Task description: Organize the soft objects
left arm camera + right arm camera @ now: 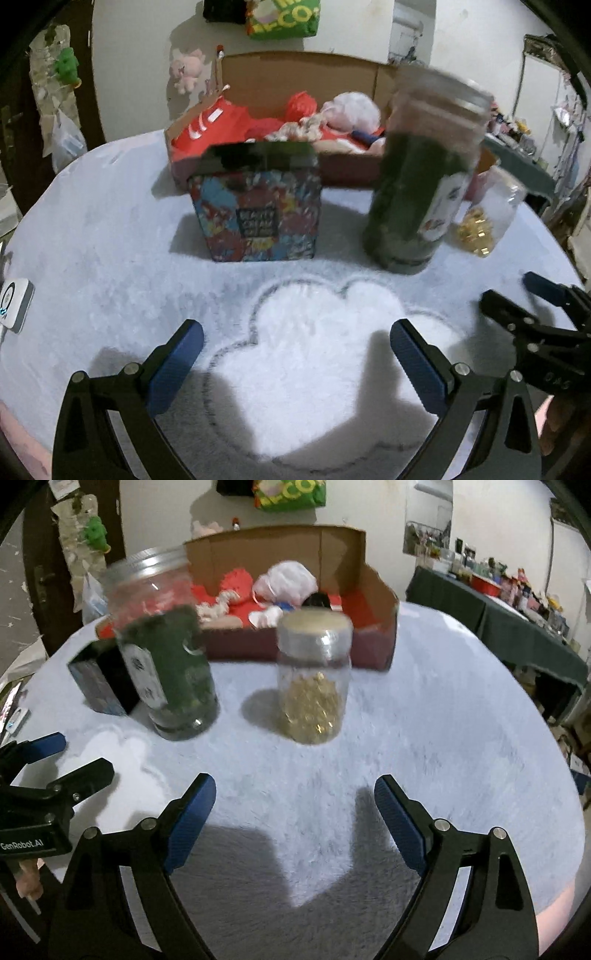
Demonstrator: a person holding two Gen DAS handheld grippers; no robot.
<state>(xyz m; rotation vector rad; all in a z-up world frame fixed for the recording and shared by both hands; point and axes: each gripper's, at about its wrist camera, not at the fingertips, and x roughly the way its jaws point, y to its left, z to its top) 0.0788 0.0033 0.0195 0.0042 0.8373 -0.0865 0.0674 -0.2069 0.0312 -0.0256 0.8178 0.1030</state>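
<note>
An open cardboard box (pixel 280 79) (pixel 373 587) at the back of the fluffy white table cover holds red, white and pink soft things (pixel 295 107) (pixel 291 579). My left gripper (pixel 295 332) hangs open over the cloud print, nothing between its blue pads. My right gripper (pixel 295 792) is open too, above bare cover short of a clear jar of gold bits (pixel 314 679) (pixel 484 225). A tall jar with dark green contents (pixel 417 192) (pixel 166 664) stands between the two grippers' lines. A colourful printed box (pixel 258 210) sits in front of the cardboard box.
A white device (pixel 14 302) lies at the table's left edge. Plush toys (pixel 186 68) hang on the wall behind. A dark-covered side table (pixel 517 627) with clutter stands at the right. The left gripper's fingers (pixel 55 775) show at the right view's left edge.
</note>
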